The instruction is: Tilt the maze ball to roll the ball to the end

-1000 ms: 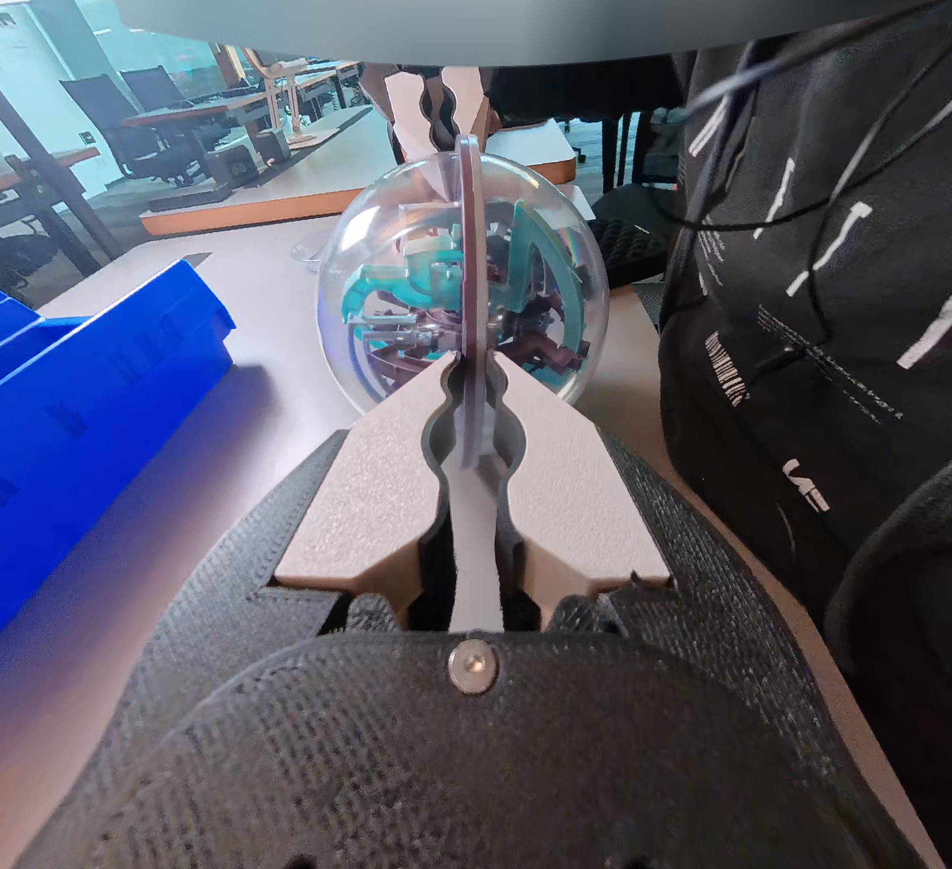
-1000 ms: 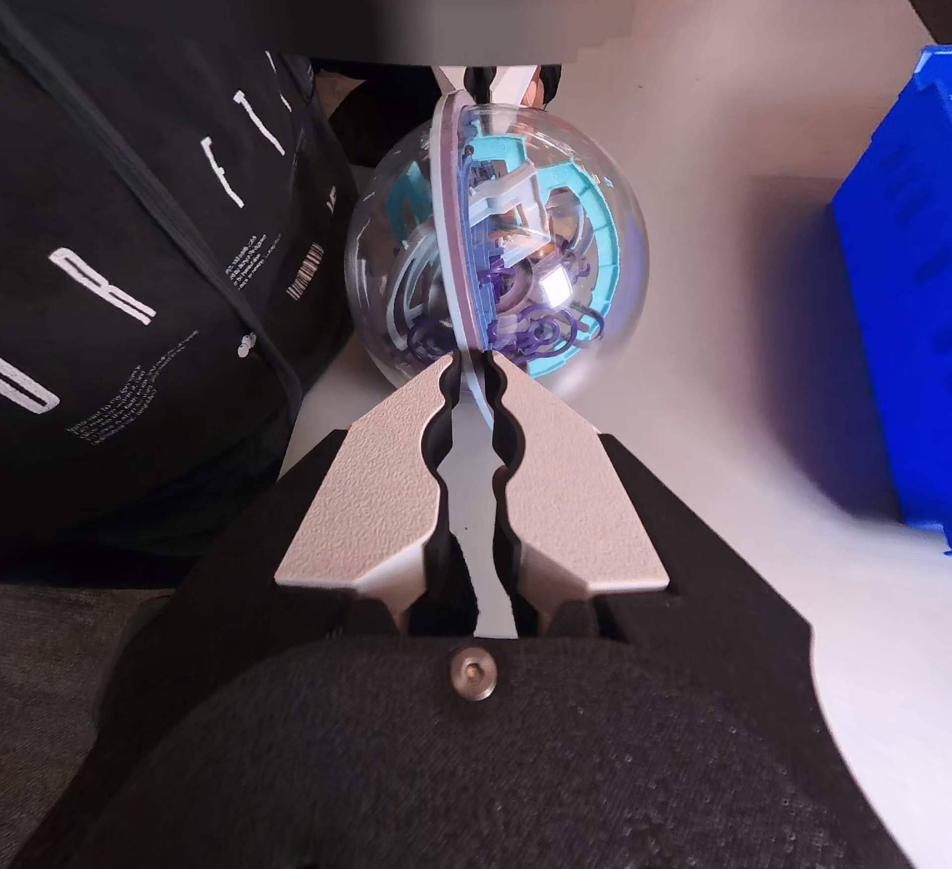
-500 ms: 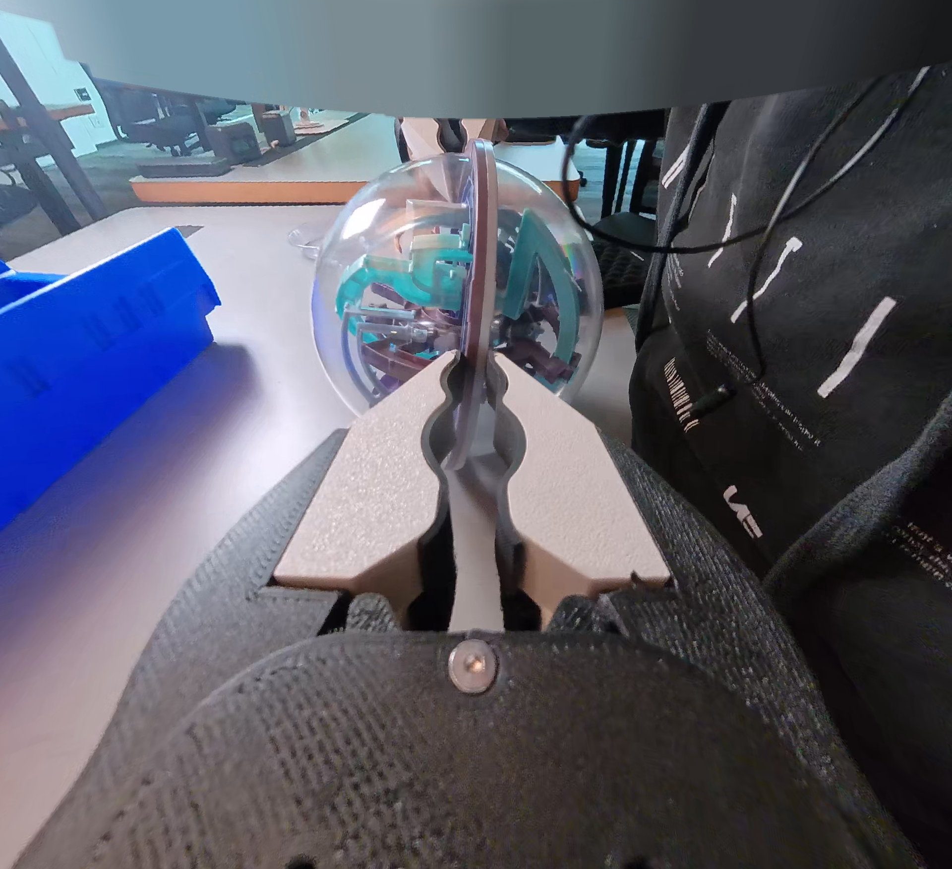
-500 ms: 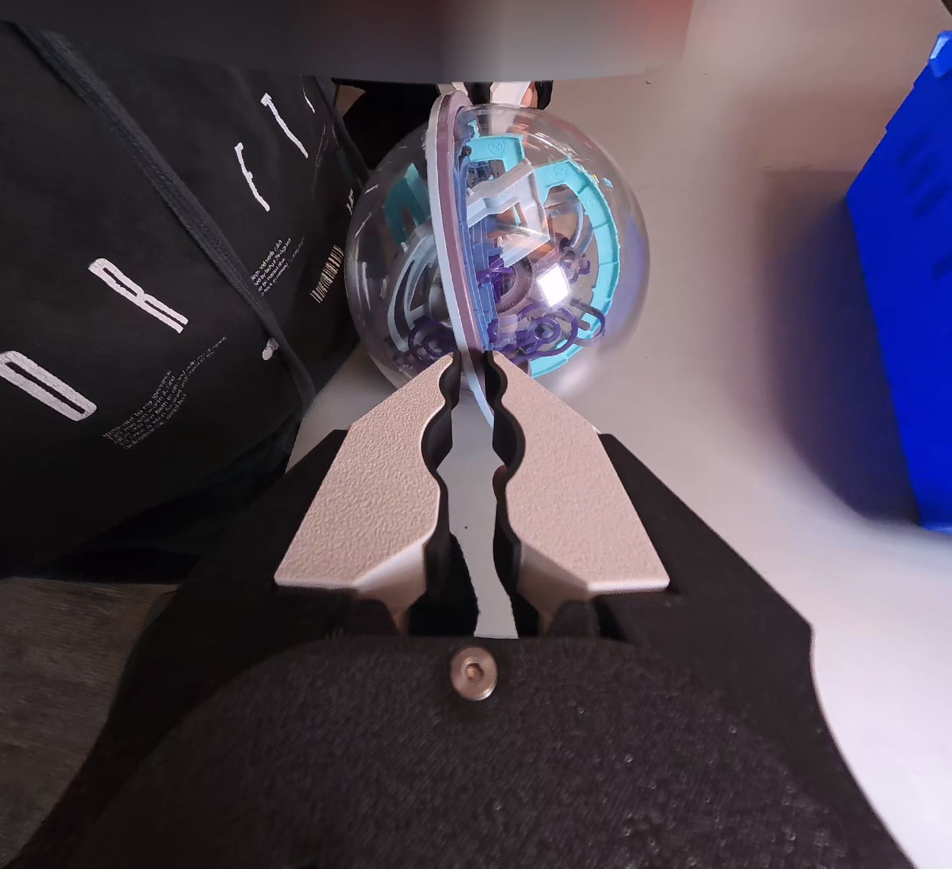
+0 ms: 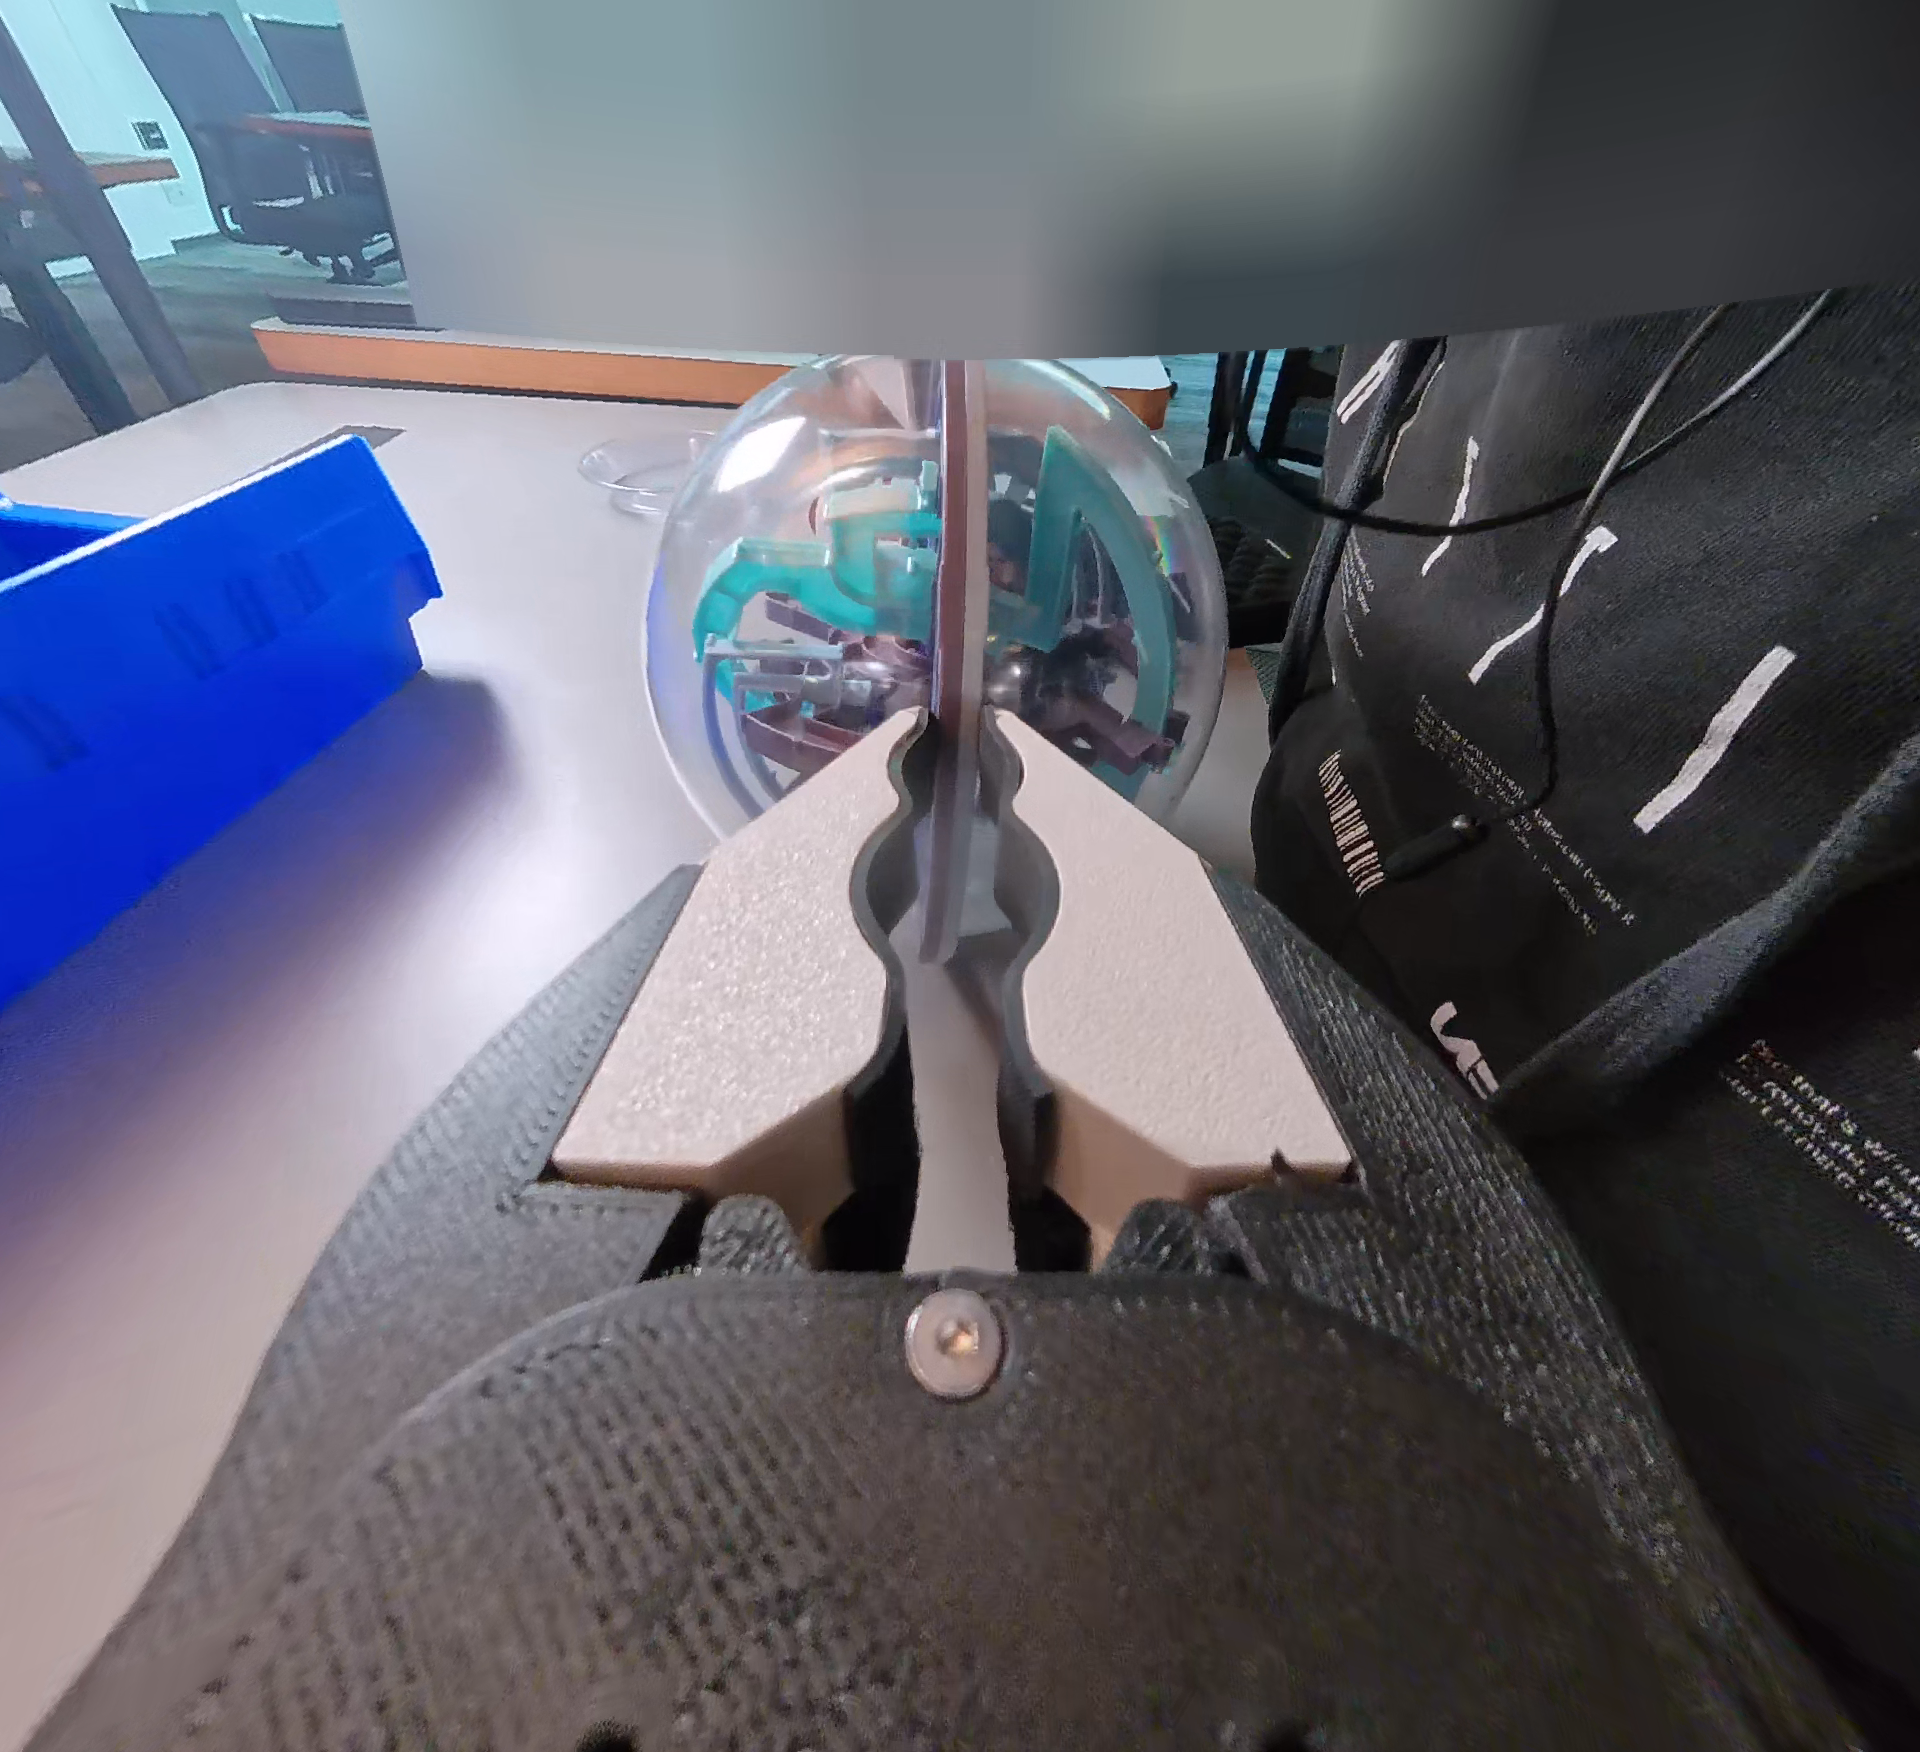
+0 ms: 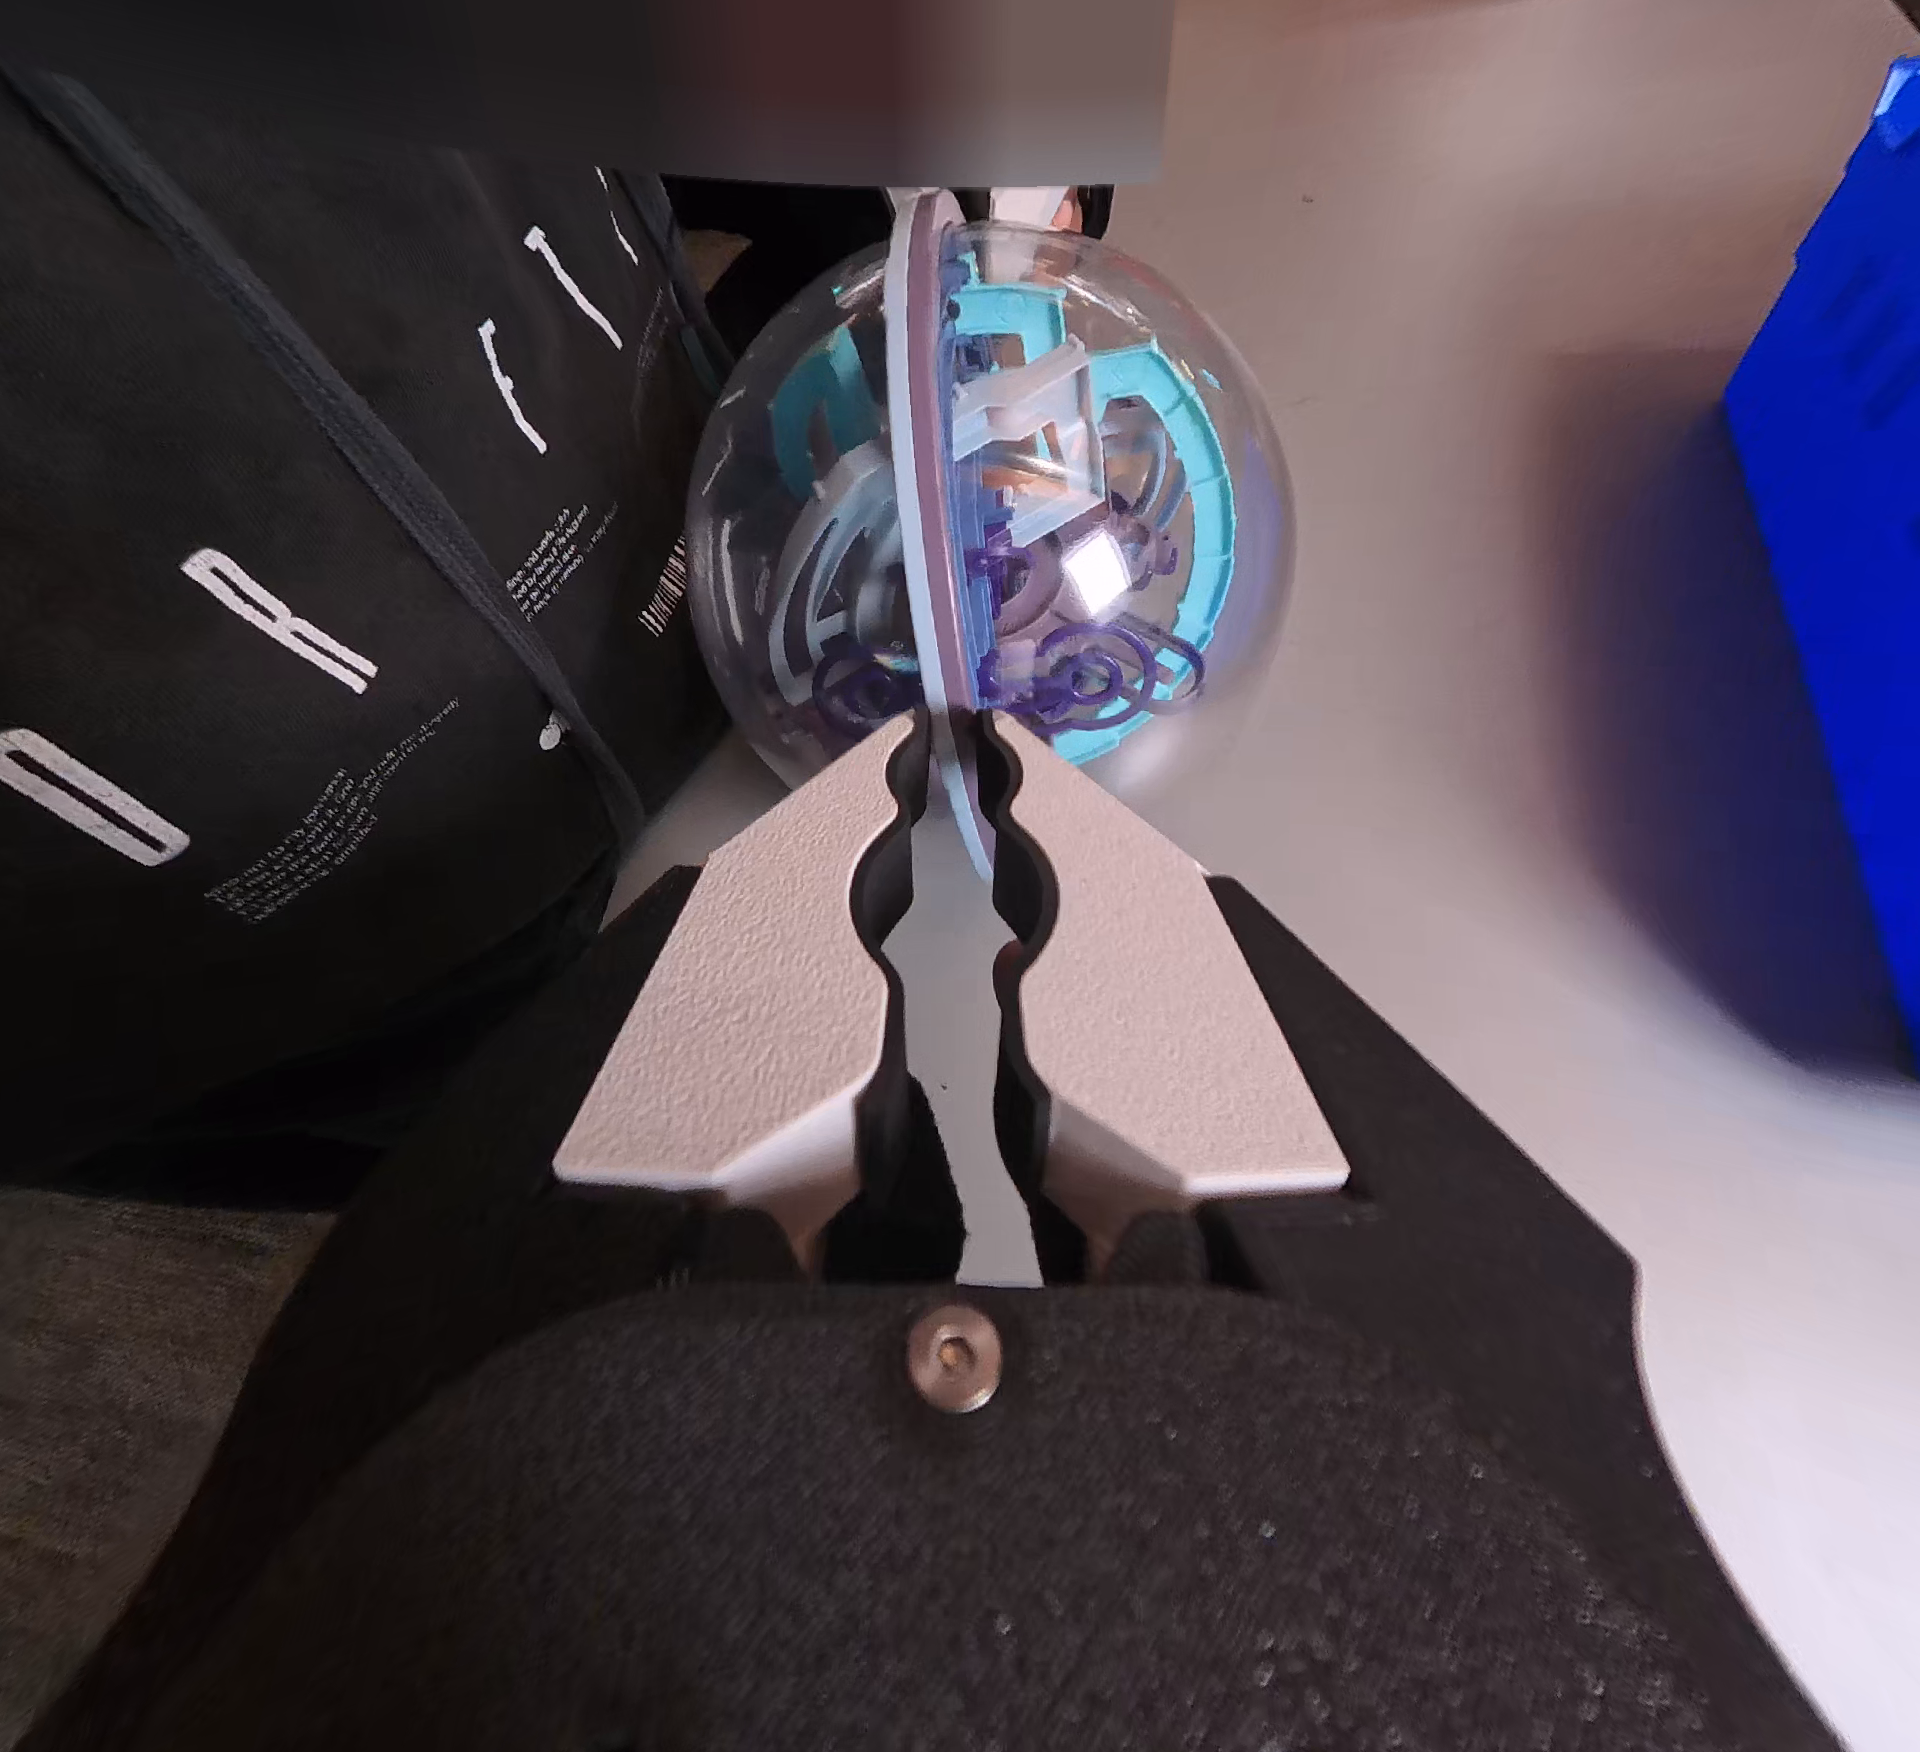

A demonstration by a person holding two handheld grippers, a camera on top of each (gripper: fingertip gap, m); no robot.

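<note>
The maze ball point(image 5: 831, 622) is a clear sphere with teal and purple tracks inside and a grey-purple ring around its middle. It is held in the air over the table, between my two grippers. My left gripper point(image 5: 956, 715) is shut on the near edge of the ring. A small shiny ball point(image 5: 1006, 686) sits low inside, just right of the ring. In the right wrist view my right gripper point(image 6: 948, 715) is shut on the ring at the opposite side of the maze ball point(image 6: 1091, 507). The left gripper's pale fingertips point(image 6: 1034, 201) peek out behind the sphere.
A blue bin point(image 5: 187, 663) stands on the grey table point(image 5: 520, 871) to the left; it also shows at the right edge of the right wrist view point(image 6: 1849, 559). A person's black printed garment point(image 5: 1558, 715) point(image 6: 260, 507) is close beside the ball. A clear ring stand point(image 5: 634, 471) lies behind it.
Both grippers have kept their hold on the ring. In the left wrist view the ring has turned from slightly tilted to nearly upright, and the bin and table have shifted lower and left.
</note>
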